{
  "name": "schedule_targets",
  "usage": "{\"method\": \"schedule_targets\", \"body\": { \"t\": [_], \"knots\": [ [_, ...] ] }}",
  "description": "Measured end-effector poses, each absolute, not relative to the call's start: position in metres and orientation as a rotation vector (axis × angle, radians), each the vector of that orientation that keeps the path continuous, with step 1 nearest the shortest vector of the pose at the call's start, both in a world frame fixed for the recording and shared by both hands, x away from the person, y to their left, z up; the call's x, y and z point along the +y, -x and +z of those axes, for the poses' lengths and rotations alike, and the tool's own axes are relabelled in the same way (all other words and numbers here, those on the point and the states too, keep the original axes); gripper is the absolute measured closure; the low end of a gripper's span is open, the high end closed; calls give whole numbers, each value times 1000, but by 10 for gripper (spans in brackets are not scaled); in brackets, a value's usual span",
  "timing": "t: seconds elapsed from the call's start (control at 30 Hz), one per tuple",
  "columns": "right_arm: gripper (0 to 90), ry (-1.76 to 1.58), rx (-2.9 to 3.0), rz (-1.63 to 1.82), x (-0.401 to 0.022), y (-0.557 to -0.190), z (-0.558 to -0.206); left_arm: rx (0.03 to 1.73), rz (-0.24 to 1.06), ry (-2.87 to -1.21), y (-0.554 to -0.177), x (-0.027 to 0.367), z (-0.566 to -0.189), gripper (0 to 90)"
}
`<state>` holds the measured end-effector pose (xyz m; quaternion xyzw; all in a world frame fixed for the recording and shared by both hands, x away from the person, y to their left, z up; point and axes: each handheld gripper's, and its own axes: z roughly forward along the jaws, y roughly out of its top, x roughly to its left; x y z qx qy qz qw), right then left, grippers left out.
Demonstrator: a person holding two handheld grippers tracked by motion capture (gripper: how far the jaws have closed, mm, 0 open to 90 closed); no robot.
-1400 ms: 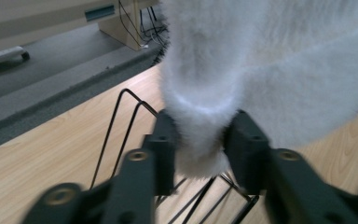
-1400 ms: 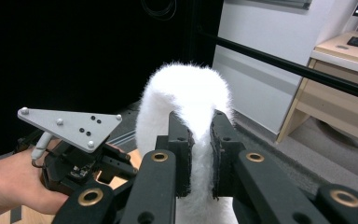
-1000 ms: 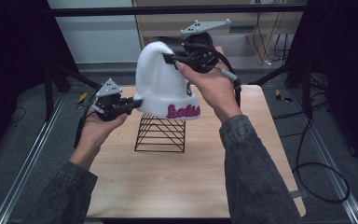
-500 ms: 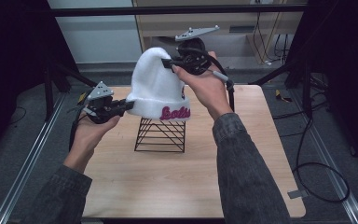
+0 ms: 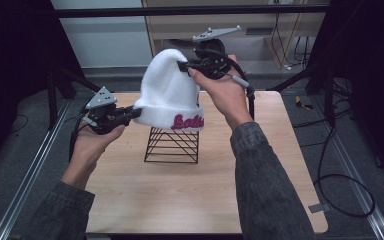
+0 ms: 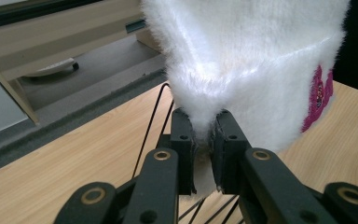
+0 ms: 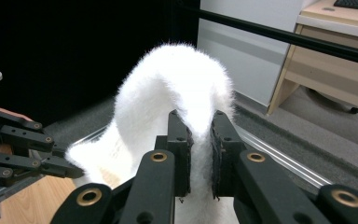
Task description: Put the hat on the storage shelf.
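Observation:
A fluffy white beanie (image 5: 167, 95) with pink lettering on its cuff hangs in the air just above a black wire stand (image 5: 172, 145) in the middle of the table. My left gripper (image 5: 132, 112) is shut on the cuff's left edge, and the left gripper view has the white beanie (image 6: 251, 70) pinched between both jaws, the wire stand (image 6: 156, 126) just behind. My right gripper (image 5: 185, 65) is shut on the crown near the top. In the right gripper view the beanie (image 7: 177, 93) folds over between the jaws, and the left gripper (image 7: 72, 170) holds the cuff lower left.
The light wooden table (image 5: 130, 200) has bare room around the stand. Metal rails (image 5: 25, 185) run along both sides. A wooden desk (image 5: 280, 30) and cables (image 5: 330, 165) lie beyond and to the right, with small tools (image 5: 304, 104) past the table's right edge.
Both grippers have lifted the beanie slightly up and to the left, so its cuff now hangs clear above the wire stand's top. Both grips are unchanged.

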<state>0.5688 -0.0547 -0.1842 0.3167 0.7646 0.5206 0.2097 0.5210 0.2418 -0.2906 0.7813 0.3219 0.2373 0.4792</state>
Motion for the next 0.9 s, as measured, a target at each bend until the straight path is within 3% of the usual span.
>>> {"method": "schedule_targets", "body": {
  "t": [0.9],
  "knots": [
    [810, -877, 2139, 1432, -48, -578, -204, 825, 602, -1930, -544, 241, -312, 835]
  ]
}}
